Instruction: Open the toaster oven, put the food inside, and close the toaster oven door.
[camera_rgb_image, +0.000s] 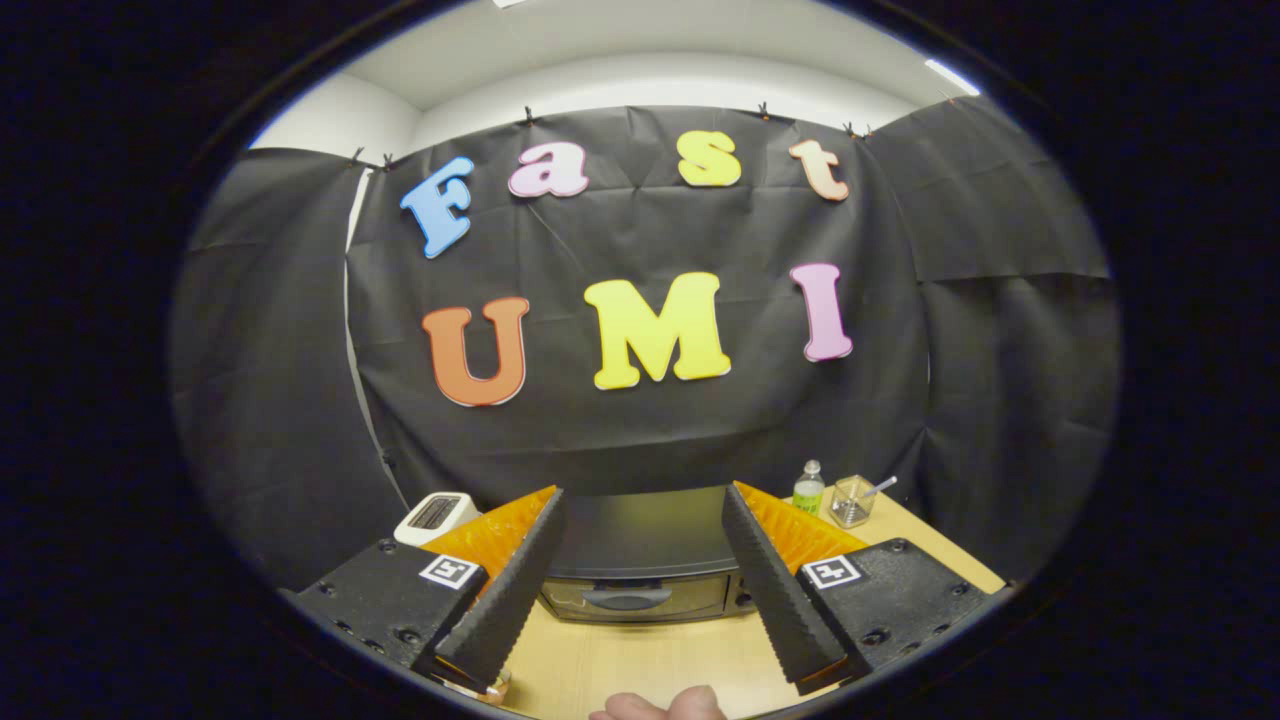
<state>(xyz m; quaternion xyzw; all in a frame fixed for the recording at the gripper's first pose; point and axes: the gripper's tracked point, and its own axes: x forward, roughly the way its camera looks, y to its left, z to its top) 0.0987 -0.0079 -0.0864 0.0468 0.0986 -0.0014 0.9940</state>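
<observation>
Right now my gripper (640, 580) hangs above the wooden table (640, 665) with its fingers (505, 590) spread wide apart and nothing between them. Straight ahead at twelve o'clock, framed in the gap between the two fingers, sits the toaster oven (640, 565), dark on top, standing on the table and well beyond the fingertips. Its door (632, 597) faces me and looks closed, with the curved handle (627, 597) lying across the glass front. I can make out a knob (743, 598) at the oven's right end, tucked close against my right finger, though it is too small to say more.

Over at ten o'clock, behind my left finger, a small white scale (436, 516) rests near the black cloth wall (640, 420). At one o'clock, beyond my right finger, a little clear bottle (808, 488) with a green label stands upright, and just beside it at its right is a clear glass cup (851, 500) with a spoon (877, 489) leaning out of it. Both stand on the table near the back cloth, apart from the oven.

Down at six o'clock, below the fingers, a fingertip or two of a hand (660, 706) peeks in at the table's near edge. Something small and pale (495, 688) shows under my left fingertip; I cannot tell what it is.
</observation>
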